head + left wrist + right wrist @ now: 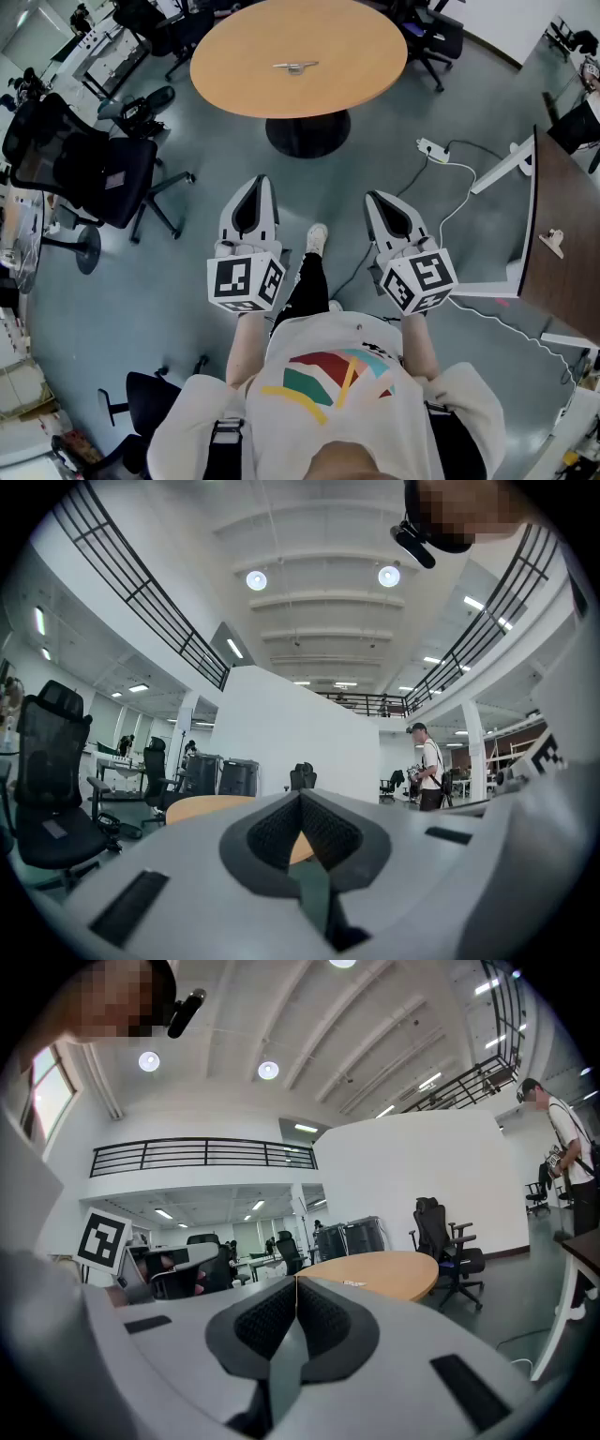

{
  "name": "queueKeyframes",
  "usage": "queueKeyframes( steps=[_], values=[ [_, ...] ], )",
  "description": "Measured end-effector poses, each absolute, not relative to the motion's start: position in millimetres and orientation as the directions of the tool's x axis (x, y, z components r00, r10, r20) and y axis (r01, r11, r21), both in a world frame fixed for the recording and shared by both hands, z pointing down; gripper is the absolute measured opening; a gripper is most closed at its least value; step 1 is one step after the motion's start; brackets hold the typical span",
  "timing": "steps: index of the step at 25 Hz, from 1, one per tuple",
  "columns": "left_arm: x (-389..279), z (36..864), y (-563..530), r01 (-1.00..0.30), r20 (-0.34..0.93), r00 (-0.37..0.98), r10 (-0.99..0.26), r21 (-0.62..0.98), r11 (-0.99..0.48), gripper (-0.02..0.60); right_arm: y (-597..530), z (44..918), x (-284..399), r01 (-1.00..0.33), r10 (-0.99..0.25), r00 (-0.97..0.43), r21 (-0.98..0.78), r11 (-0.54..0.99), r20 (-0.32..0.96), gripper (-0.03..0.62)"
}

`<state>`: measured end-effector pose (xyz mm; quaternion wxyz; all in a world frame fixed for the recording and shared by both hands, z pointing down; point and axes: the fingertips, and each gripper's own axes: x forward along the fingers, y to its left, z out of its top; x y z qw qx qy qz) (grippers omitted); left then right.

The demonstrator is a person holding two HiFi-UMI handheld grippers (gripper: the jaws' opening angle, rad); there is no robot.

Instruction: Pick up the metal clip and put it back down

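While we stood back from the round light-wood table [234,56], the small silver metal clip [295,67] lay near its middle, well apart from both tools. We held our left gripper [258,183] and right gripper [377,199] level over the floor, each clenched on nothing.
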<state>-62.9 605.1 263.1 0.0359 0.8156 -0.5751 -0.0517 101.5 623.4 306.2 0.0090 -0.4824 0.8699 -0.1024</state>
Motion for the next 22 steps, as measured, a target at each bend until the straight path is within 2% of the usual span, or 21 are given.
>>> queueKeyframes(
  steps=[3,10,16,22],
  values=[
    [-75,270,552,-0.933,-0.044,0.338,-0.94,0.117,-0.341,0.043,576,313,96,-0.854,-0.853,-0.513,-0.165,0.494,0.101,0.012],
    [-116,263,384,-0.93,-0.062,0.331,-0.942,0.144,-0.337,0.043,415,298,56,-0.816,-0.82,-0.568,-0.18,0.549,0.073,0.012],
    [-147,268,264,-0.916,-0.024,0.354,-0.935,0.191,-0.352,0.043,291,292,2,-0.79,-0.789,-0.605,-0.201,0.579,0.109,0.012],
    [-160,294,187,-0.907,0.032,0.37,-0.928,0.228,-0.354,0.043,212,309,-9,-0.807,-0.797,-0.585,-0.205,0.553,0.153,0.014]
  ],
)
